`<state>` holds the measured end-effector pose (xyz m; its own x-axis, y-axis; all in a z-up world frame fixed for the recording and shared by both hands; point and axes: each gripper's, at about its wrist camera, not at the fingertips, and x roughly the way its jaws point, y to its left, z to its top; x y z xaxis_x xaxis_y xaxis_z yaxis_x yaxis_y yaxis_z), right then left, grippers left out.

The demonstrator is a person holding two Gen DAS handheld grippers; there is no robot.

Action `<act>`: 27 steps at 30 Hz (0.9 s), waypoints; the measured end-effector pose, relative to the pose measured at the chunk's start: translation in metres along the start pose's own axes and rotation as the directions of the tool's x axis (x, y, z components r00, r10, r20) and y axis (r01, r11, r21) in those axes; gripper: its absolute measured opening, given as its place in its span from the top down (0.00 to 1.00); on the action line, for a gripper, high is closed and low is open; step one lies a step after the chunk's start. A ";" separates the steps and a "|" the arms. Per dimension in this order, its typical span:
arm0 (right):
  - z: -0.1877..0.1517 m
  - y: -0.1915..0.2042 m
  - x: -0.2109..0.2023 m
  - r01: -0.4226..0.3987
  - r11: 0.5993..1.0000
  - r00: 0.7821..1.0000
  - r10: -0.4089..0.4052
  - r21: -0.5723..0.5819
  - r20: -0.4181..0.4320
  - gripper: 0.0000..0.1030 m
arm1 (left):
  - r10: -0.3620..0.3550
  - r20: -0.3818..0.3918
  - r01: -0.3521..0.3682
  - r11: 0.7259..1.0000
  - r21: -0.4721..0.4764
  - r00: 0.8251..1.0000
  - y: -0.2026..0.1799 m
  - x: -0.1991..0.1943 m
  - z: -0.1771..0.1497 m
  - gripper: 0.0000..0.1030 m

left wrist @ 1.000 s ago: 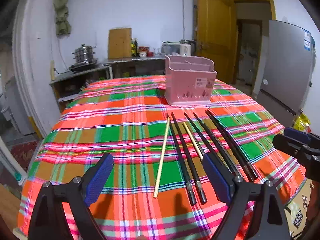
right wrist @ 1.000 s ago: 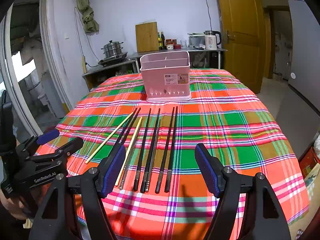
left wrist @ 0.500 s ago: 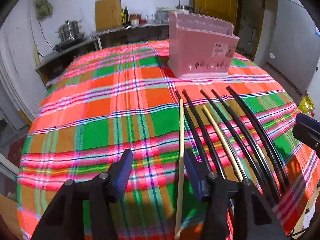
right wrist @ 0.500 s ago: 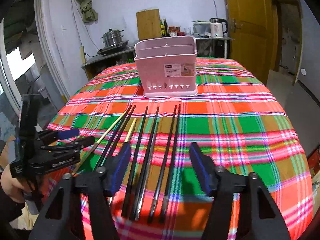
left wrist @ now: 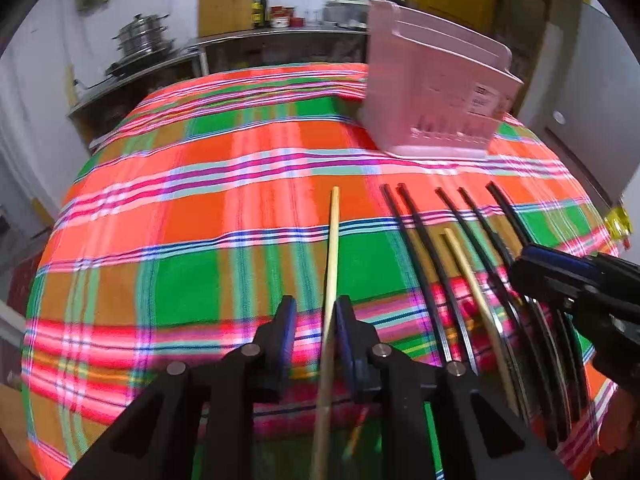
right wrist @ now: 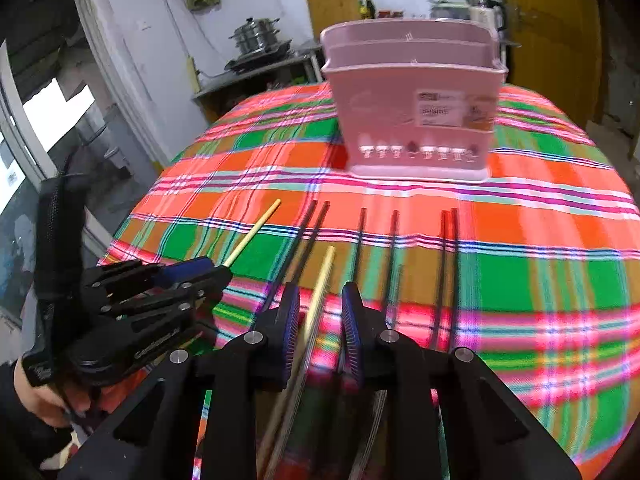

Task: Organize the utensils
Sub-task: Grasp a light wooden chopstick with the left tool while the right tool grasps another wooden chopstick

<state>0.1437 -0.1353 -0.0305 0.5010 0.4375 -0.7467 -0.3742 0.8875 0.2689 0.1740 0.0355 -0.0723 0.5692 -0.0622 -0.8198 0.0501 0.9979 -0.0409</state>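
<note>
**Both grippers closing over bamboo chopsticks**

Left gripper jaws closing around the outer bamboo chopstick, a gap yet on its left side; right gripper jaws closing too, second bamboo chopstick between, untouched; black chopsticks alongside on the plaid tablecloth; pink utensil holder at the far side.

Each hand-held gripper is matte black with ribbed blue finger pads, silver pivot screws, white lettering and a dark sleeve behind.
</note>
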 end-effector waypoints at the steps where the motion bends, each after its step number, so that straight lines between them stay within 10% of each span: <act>1: 0.004 0.001 0.007 -0.002 1.000 1.000 0.002 -0.003 -0.017 0.78 | 0.001 -0.001 -0.001 1.000 -0.015 1.000 0.004 -0.002 -0.001 0.81; 14: 0.037 0.005 0.061 0.044 0.998 0.986 -0.052 -0.050 -0.157 0.93 | -0.033 -0.018 0.032 0.997 -0.077 0.999 0.031 -0.008 0.004 0.81; 27: 0.043 0.019 0.062 0.052 0.988 0.976 -0.082 -0.147 -0.201 0.93 | -0.049 -0.069 0.054 0.995 0.080 0.996 0.003 0.022 0.038 0.71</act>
<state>0.2016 -0.0849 -0.0454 0.3629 0.3256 -0.8731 -0.4582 0.8782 0.1371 0.2177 0.0362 -0.0692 0.5080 -0.1096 -0.8544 0.1463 0.9884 -0.0398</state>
